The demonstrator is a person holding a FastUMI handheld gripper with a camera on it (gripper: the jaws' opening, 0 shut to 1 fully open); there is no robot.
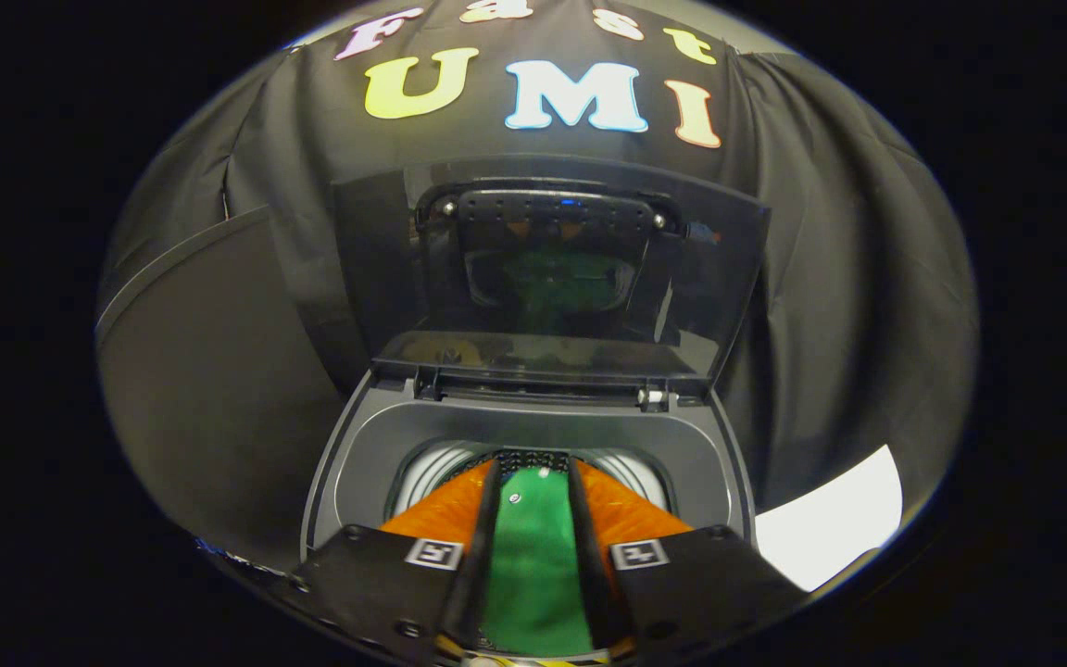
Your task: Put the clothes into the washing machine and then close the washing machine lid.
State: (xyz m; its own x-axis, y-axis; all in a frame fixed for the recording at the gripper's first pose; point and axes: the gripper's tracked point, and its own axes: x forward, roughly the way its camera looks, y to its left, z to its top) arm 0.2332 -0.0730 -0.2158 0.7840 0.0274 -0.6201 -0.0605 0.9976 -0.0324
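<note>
In the gripper view, the tongs [533,519] hang directly over the mouth of a grey top-loading washing machine [357,463], pointing down into its ribbed metal drum [427,468]. A piece of green cloth [533,556] fills the narrow gap between the two fingers, and both fingers appear to press on it from either side, so I judge the tongs clenched on the garment, not released. The cloth reaches forward between the fingers, over the drum opening; whether its far end already touches the drum floor cannot be told.

The machine's dark, see-through hinged lid [552,269] stands raised behind the opening, leaning back towards the black cloth wall [830,278], and a faint green reflection shows in it.

As for progress: the garment has been brought to the machine and is poised over or partly inside the drum, but it is not yet let go. What is left, by my reading, is to lower and free the cloth so it rests in the drum, pull the tongs clear, then swing the lid down until it shuts.
</note>
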